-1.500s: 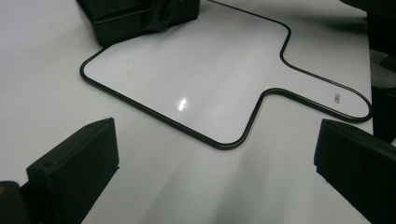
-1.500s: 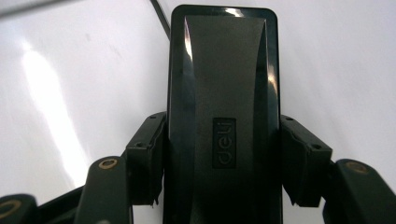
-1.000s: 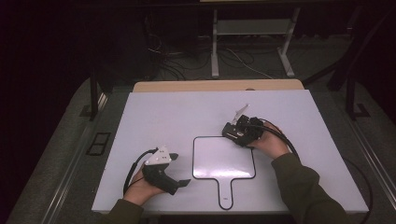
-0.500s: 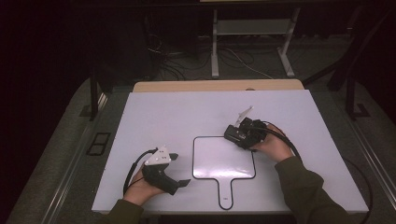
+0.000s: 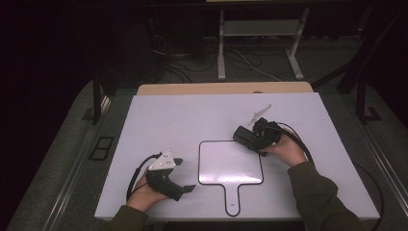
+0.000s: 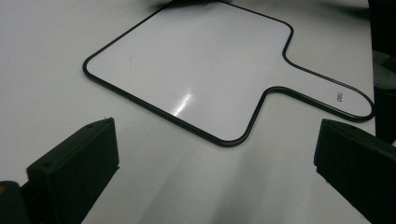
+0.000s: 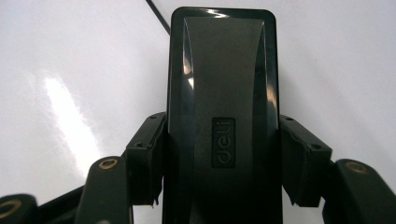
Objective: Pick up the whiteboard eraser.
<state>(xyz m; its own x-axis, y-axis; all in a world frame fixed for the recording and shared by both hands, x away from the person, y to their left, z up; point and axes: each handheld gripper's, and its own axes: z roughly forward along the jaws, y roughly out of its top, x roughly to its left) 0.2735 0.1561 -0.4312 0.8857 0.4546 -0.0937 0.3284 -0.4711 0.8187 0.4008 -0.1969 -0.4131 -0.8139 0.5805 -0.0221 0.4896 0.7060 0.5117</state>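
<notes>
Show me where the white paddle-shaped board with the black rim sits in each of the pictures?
High view: the board lies at lower centre of the table, handle toward the person.
Left gripper view: it fills the upper middle, handle pointing right.
Right gripper view: I cannot pick it out with certainty.
Shared landmark: the board's black rim.

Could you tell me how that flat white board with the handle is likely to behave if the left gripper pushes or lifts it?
The whiteboard looks thin and rigid, so it would probably slide as one piece. Its glossy face and the smooth table suggest it skids easily. Lying flat, its edge may be hard to get under; the handle seems the easier grip.
</notes>
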